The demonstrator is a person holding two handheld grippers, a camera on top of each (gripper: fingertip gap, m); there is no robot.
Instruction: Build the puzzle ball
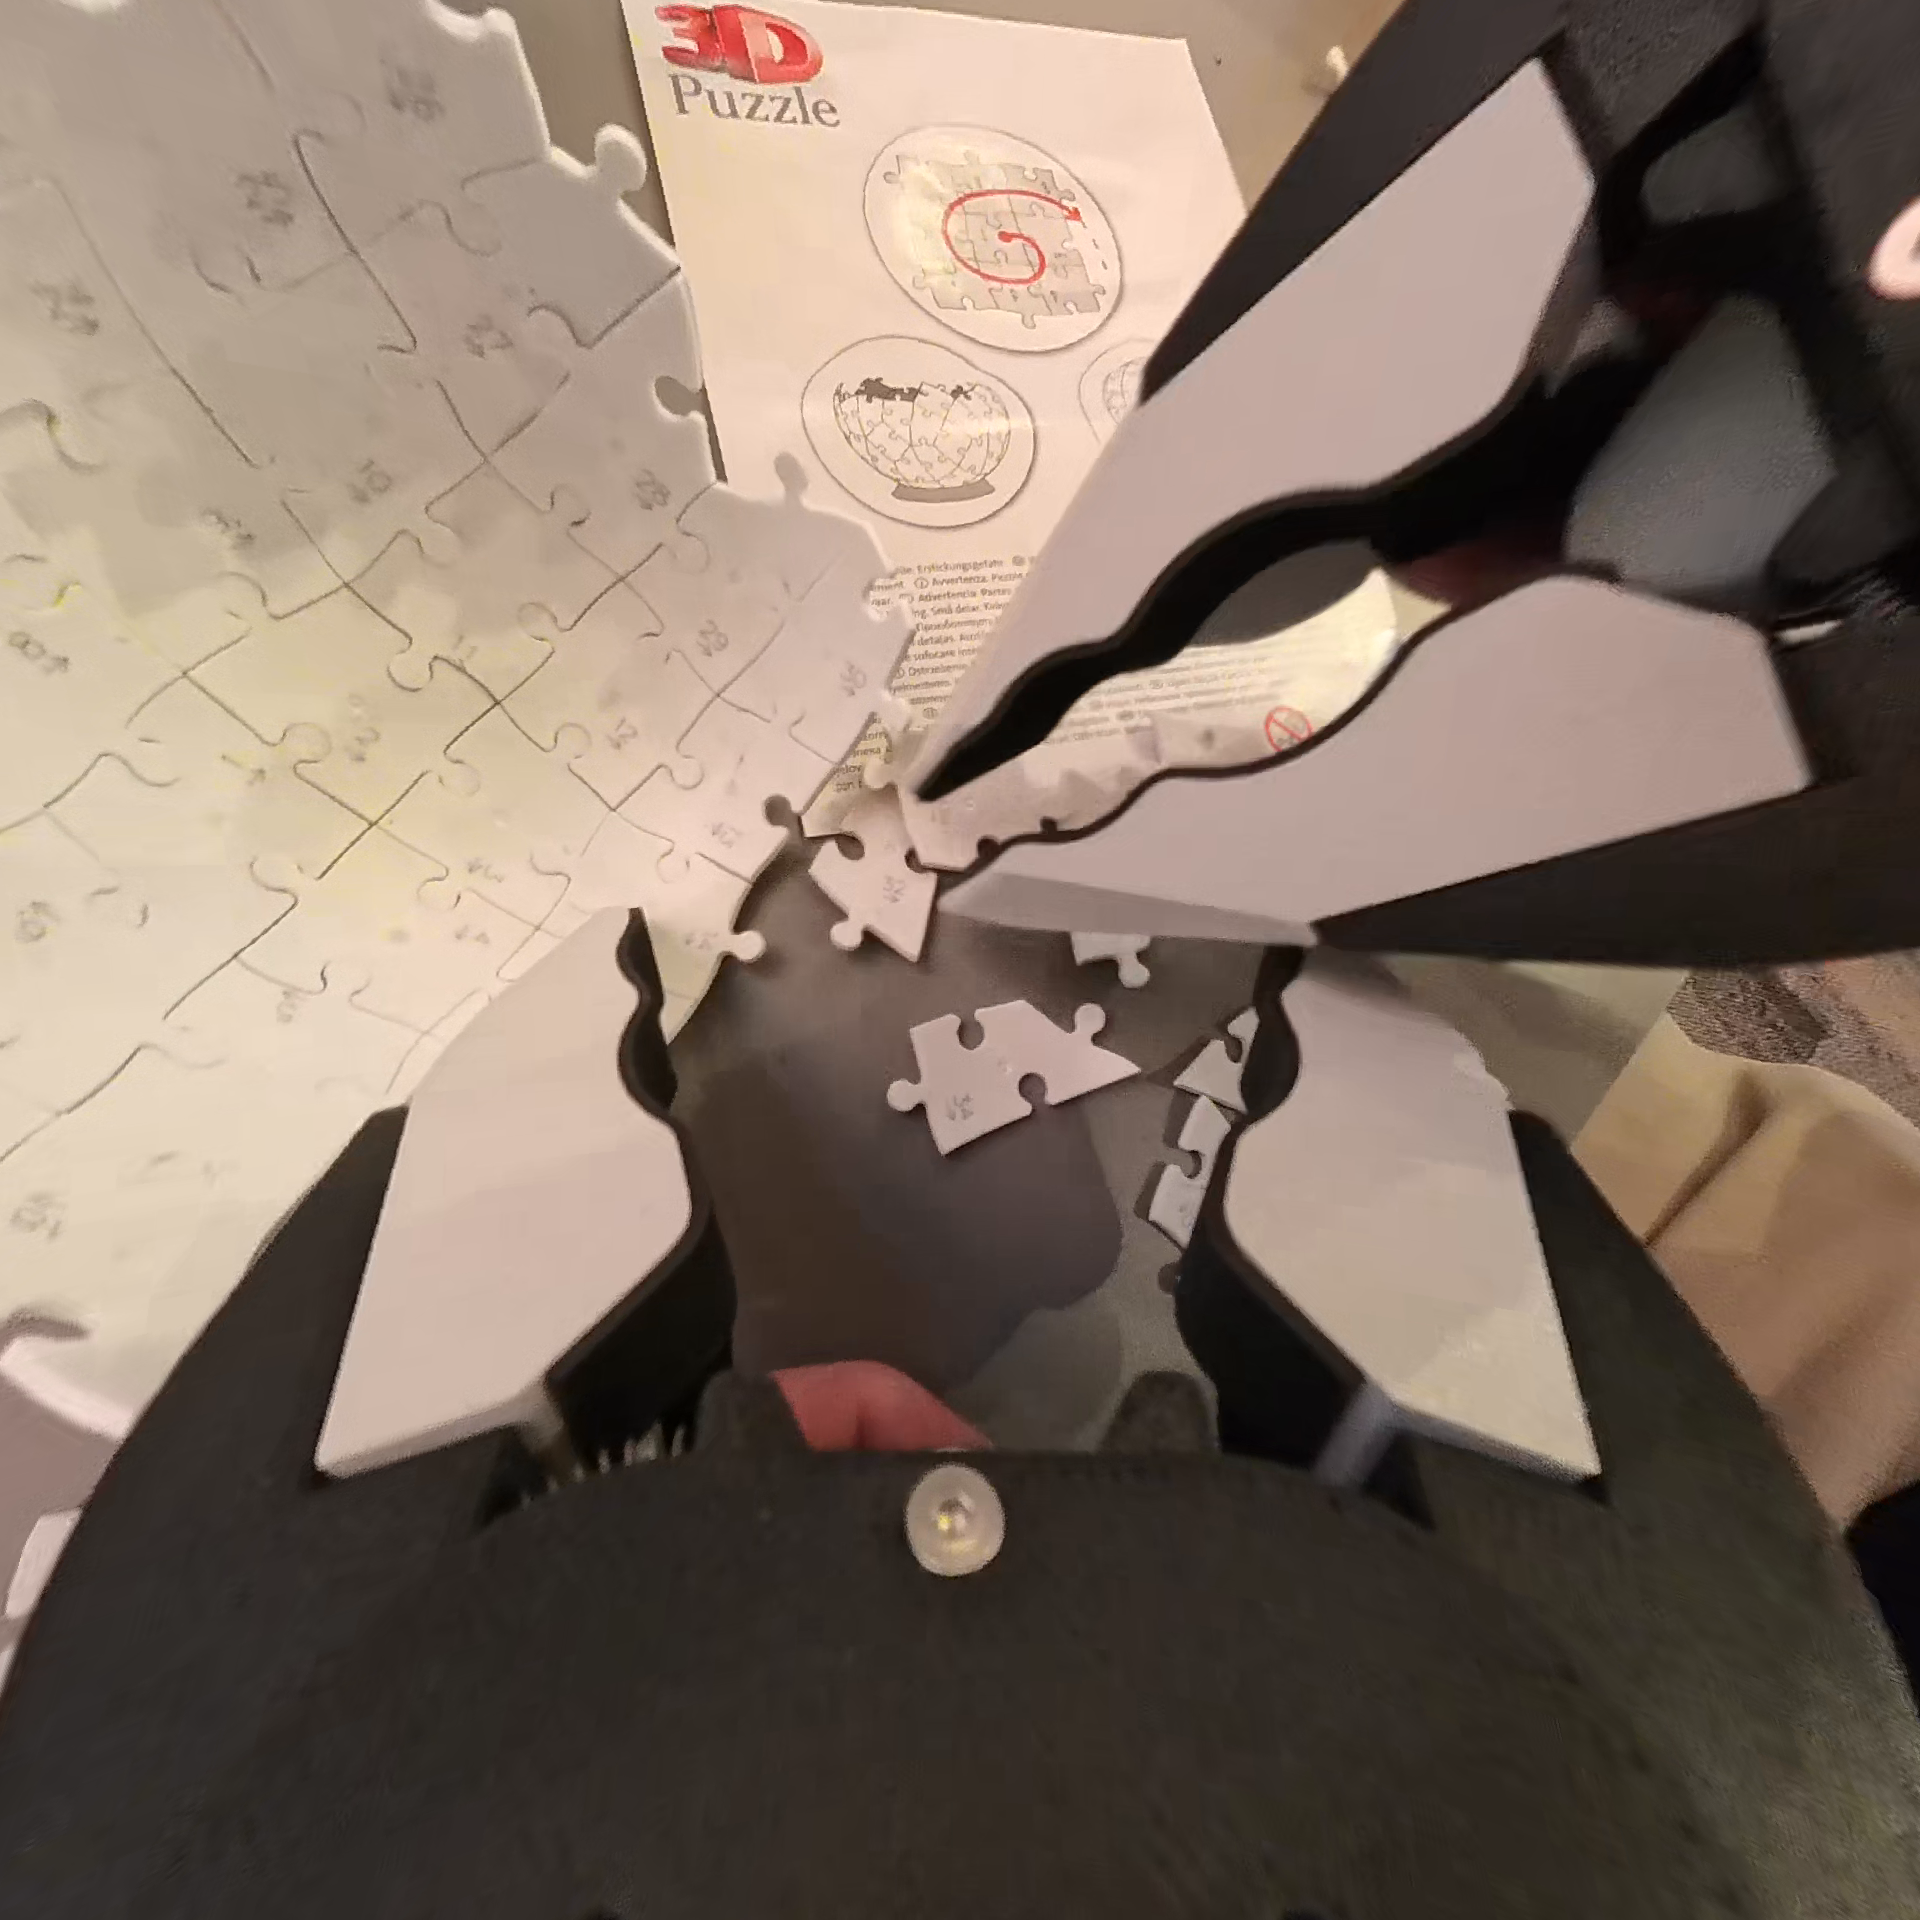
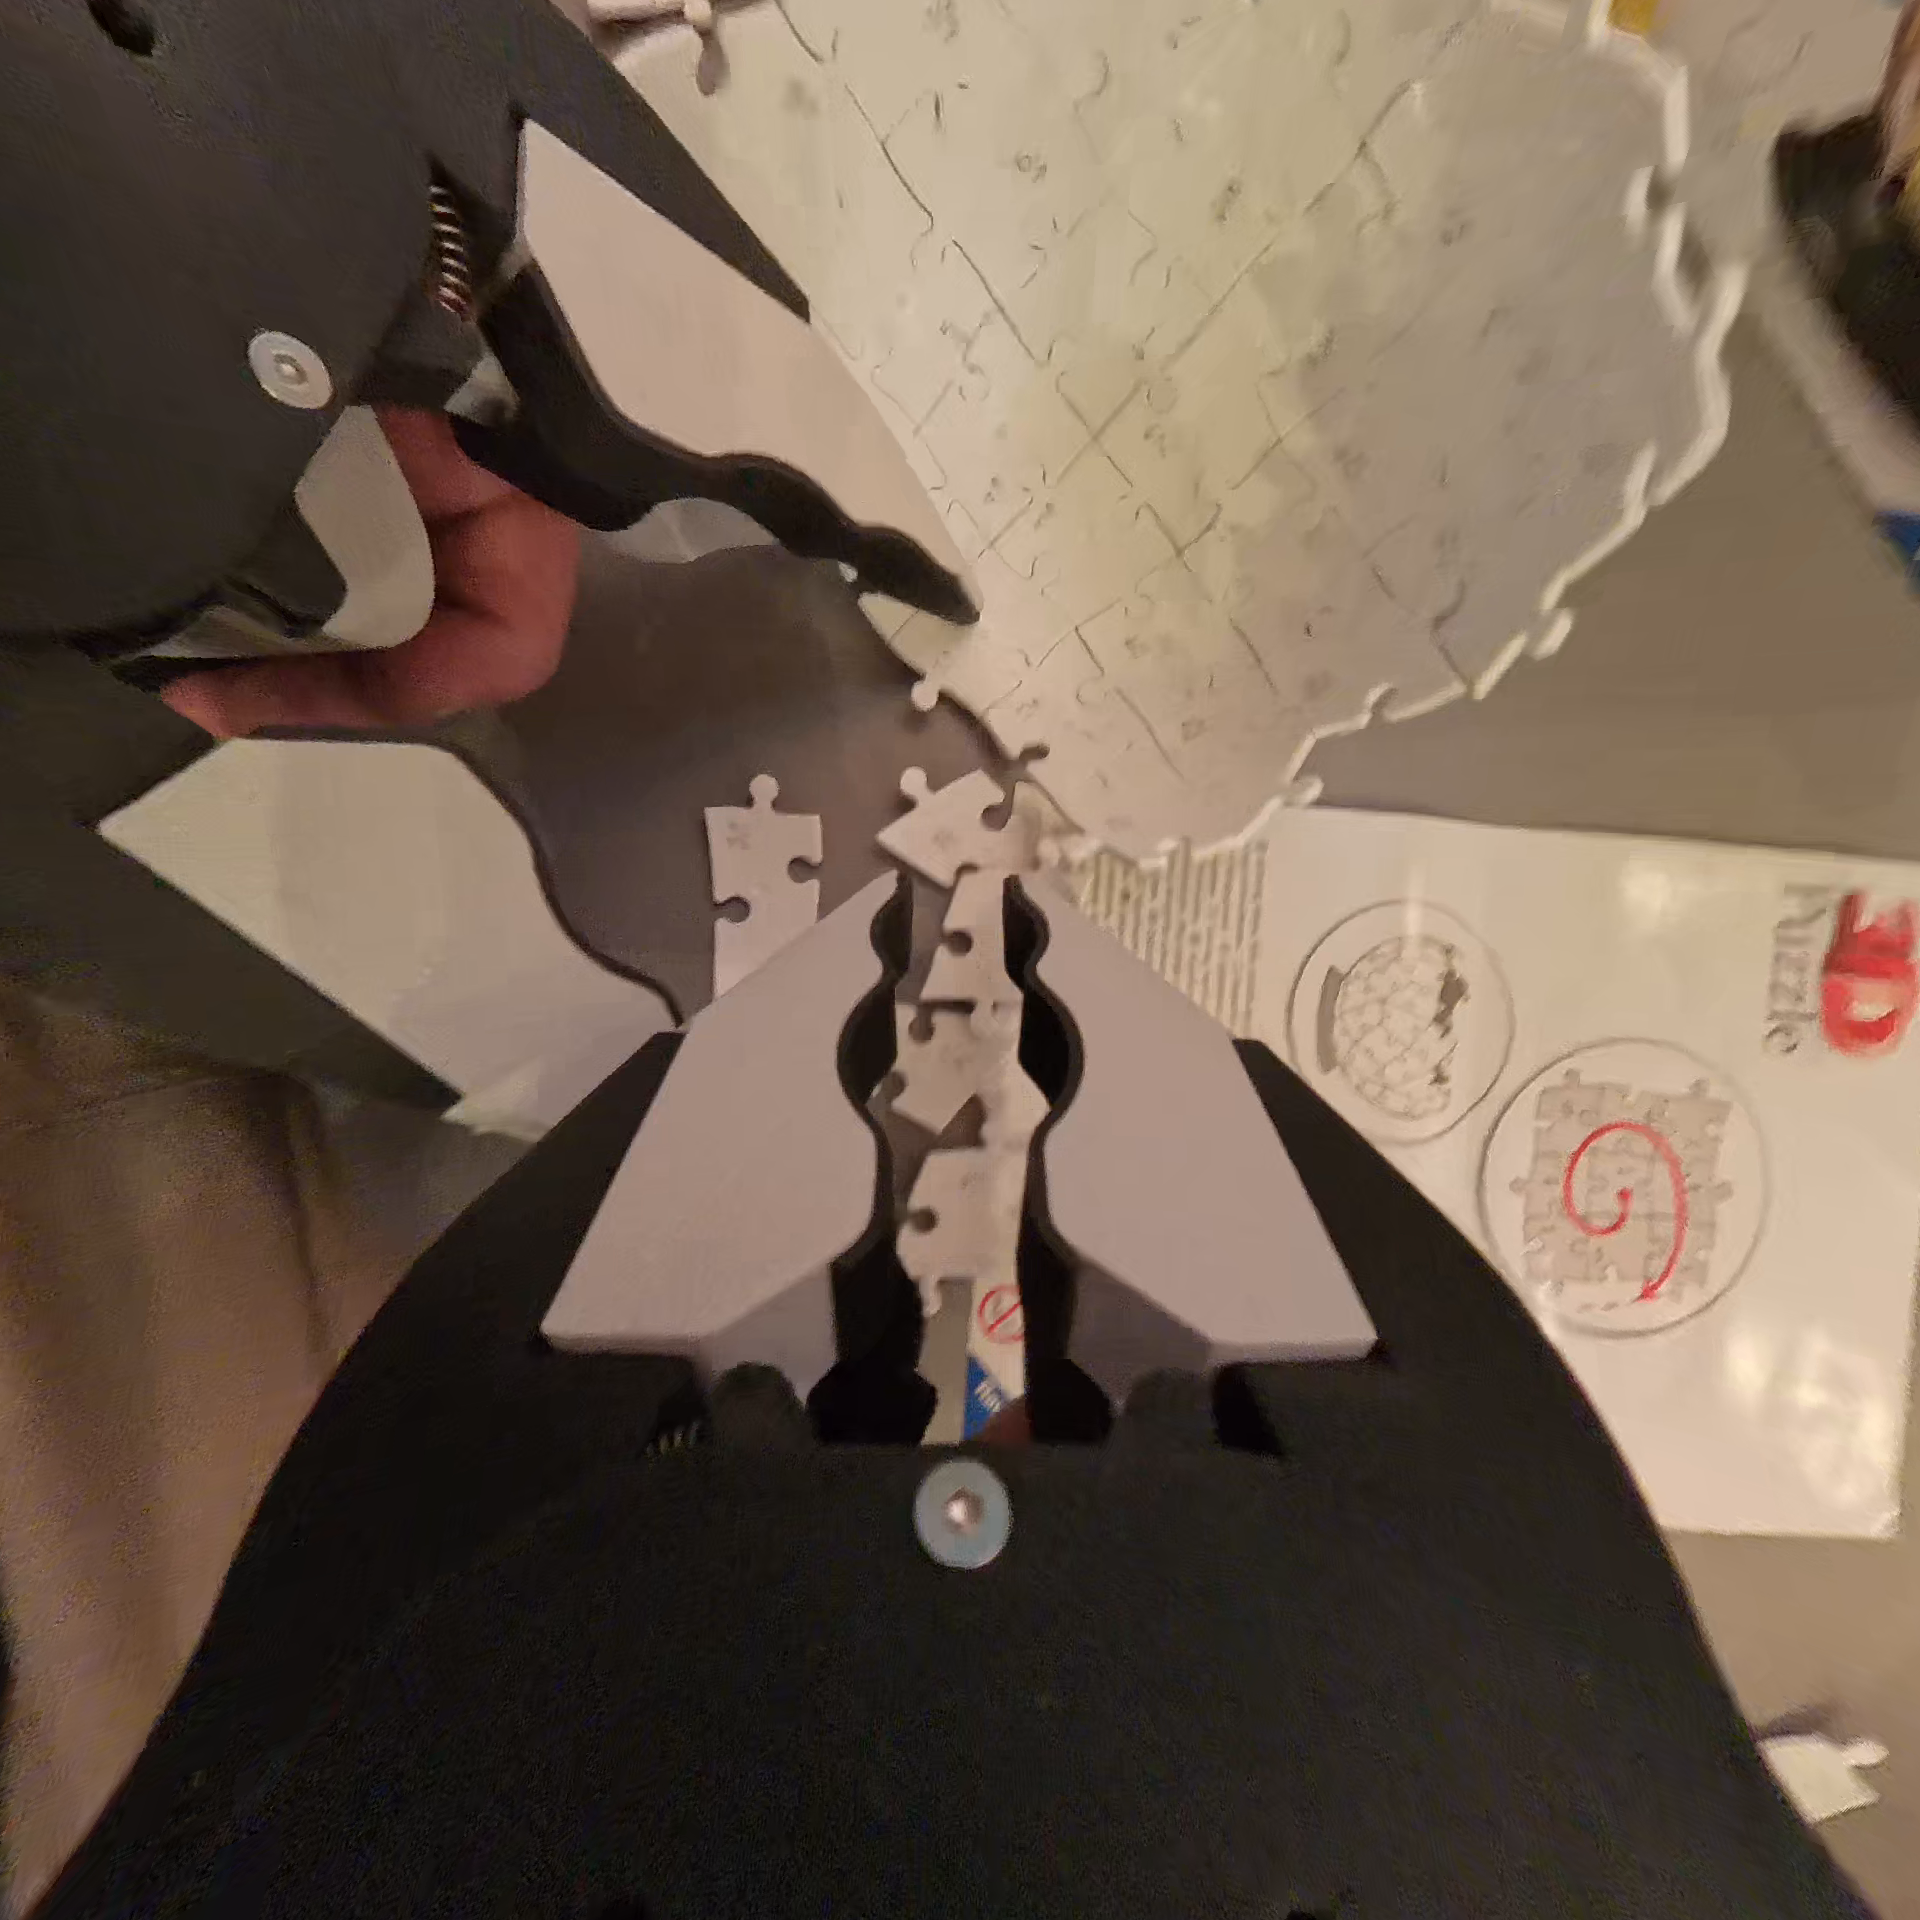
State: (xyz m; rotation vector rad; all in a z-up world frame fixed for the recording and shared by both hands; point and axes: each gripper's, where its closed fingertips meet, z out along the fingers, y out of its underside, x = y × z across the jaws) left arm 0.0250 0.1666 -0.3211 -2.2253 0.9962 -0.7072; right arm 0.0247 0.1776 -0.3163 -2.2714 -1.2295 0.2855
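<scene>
A: Where is the puzzle ball (image 1: 343, 644)?

B: It is a half-built white shell, curved like a bowl, tipped so its numbered inner side faces both cameras. In the left wrist view it fills the far left; its ragged open edge points right, toward the instruction sheet (image 1: 935, 260) lying flat on the grey bench (image 1: 790, 1195).

A: And the right gripper (image 2: 956, 883)?

B: Nearly closed, fingers close together, reaching in from the far right and angled down. Its tips pinch a small white puzzle piece (image 2: 951, 826) right at the shell's lower edge. The piece's pointed end aims down toward the bench.

A: The left gripper (image 1: 951, 987)?

B: Spread wide, holding nothing. One finger (image 1: 540, 1122) lies against the outside of the shell; the other is over the bench. It points forward and slightly down.

A: Anything loose?

B: A longer loose piece (image 1: 1003, 1070) lies flat between the left fingers, its long axis running left to right; more pieces (image 1: 1195, 1143) lie beside the right finger.
</scene>
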